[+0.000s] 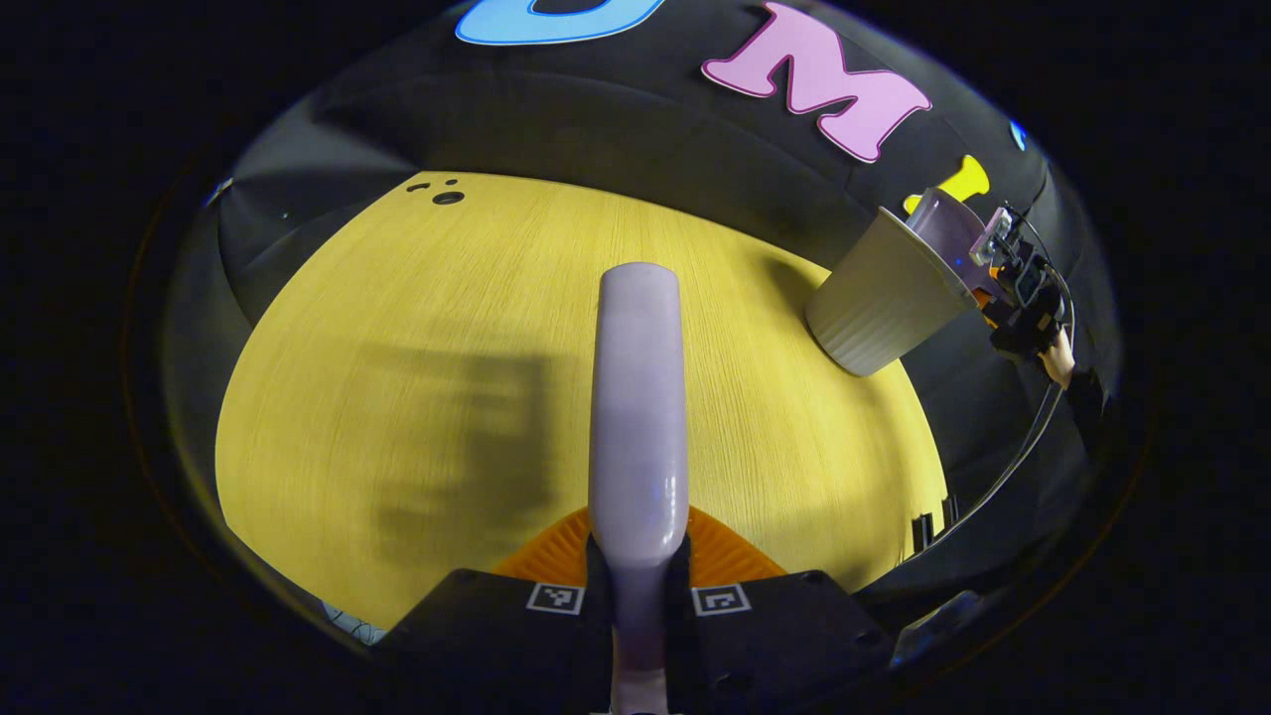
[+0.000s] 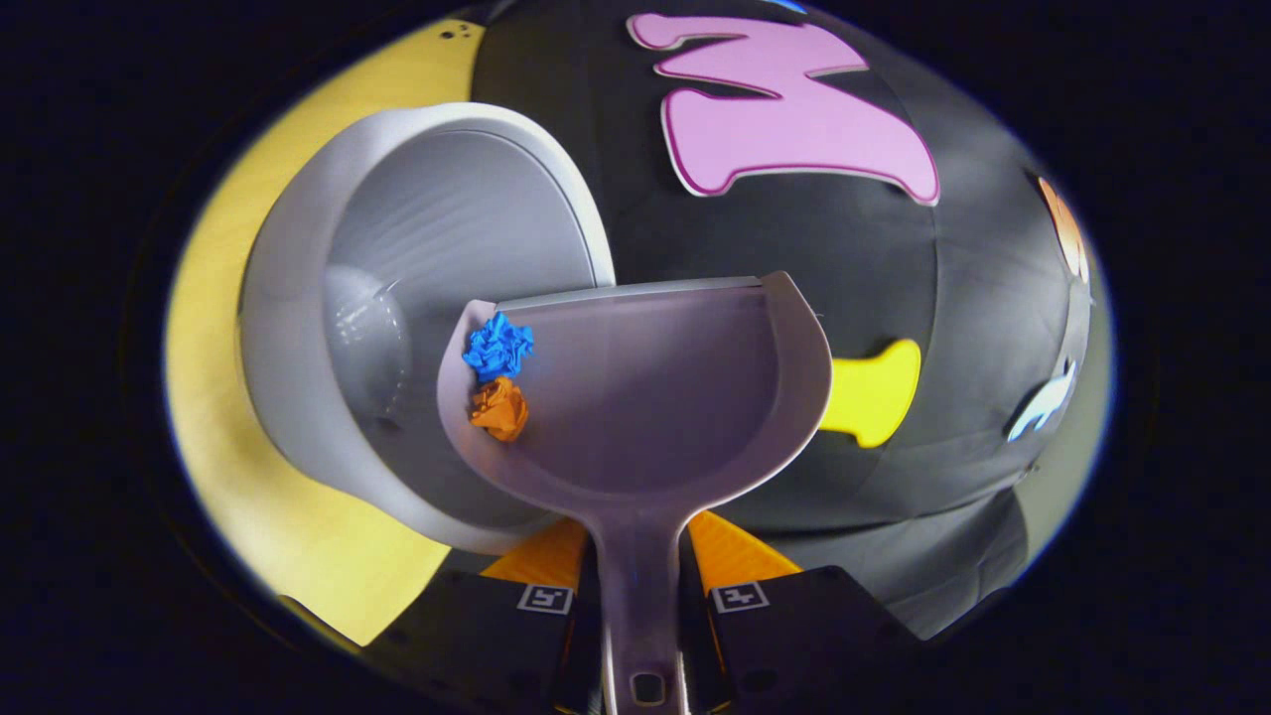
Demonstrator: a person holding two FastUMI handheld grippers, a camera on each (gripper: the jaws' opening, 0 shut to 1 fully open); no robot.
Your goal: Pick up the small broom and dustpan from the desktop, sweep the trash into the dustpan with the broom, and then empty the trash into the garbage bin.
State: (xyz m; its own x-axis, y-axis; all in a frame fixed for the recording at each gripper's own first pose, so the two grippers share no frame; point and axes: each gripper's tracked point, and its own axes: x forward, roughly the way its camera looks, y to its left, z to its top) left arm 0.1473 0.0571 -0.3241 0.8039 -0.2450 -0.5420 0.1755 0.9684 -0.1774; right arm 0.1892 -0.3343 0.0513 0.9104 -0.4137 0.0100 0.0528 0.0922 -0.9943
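Note:
My right gripper (image 2: 637,566) is shut on the handle of the pale lilac dustpan (image 2: 645,397). The pan is tilted to its left above the mouth of the grey garbage bin (image 2: 298,298). A blue paper ball (image 2: 497,347) and an orange paper ball (image 2: 499,408) lie against the pan's left wall, right over the bin's opening. My left gripper (image 1: 637,556) is shut on the broom's pale lilac handle (image 1: 638,397), which points forward over the yellow table (image 1: 397,328). In the left gripper view the bin (image 1: 879,303) stands far right, with the dustpan (image 1: 948,228) and right gripper (image 1: 1018,288) above its rim.
The bin stands at the table's right edge (image 2: 268,536), close to the black cloth wall. A hand (image 1: 1060,359) and a cable (image 1: 1033,437) trail behind the right gripper. Small dark holes (image 1: 447,196) mark the table's far corner.

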